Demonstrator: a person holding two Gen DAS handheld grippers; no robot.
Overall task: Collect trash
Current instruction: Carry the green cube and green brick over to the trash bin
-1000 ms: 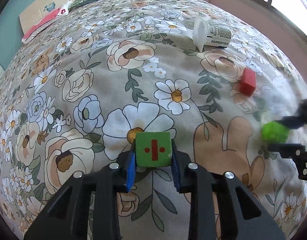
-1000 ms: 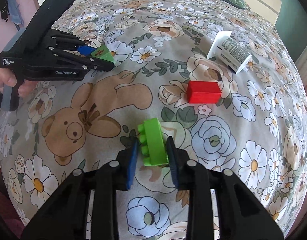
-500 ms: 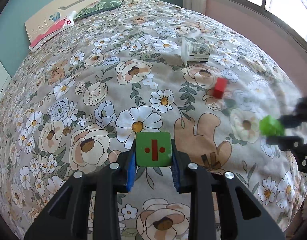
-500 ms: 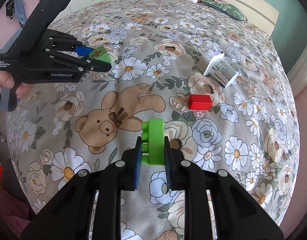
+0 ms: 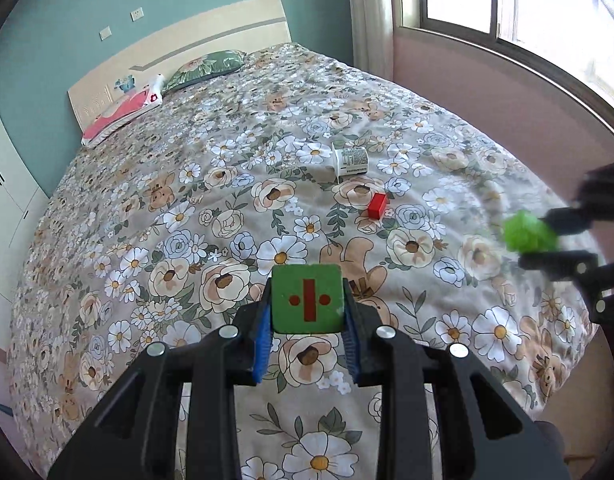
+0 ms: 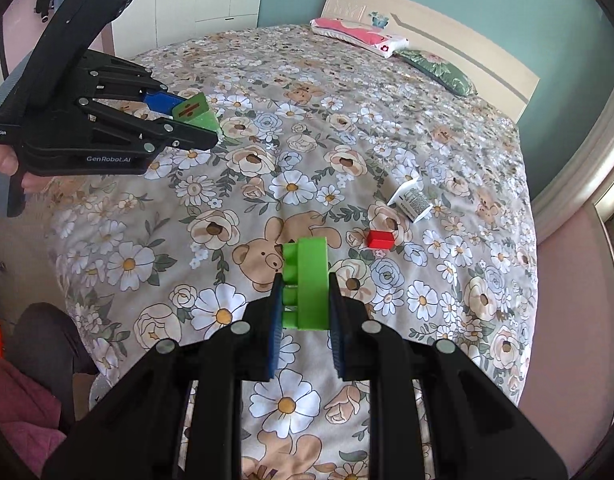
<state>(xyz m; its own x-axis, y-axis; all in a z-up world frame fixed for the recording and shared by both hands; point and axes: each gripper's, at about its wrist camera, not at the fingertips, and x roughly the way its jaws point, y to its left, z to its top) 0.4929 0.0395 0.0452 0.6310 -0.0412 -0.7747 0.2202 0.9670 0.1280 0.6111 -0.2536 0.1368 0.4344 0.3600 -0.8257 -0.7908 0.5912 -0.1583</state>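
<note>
Right up front in each wrist view the pads are already full: the left gripper [image 5: 307, 322] is clamped on a green cube [image 5: 307, 298] with a red division sign, and the right gripper [image 6: 303, 312] is squeezed onto a green studded brick [image 6: 307, 282], studs facing 9 o'clock. Farther out on the floral bedspread [image 6: 267, 184], what's left lies at about 1 o'clock from the right fingers: a red block [image 6: 380, 239], long axis roughly 3-to-9, then a crumpled white carton [image 6: 411, 200] just past it. I'd say the right hand's nearer, but both need emptying first.
</note>
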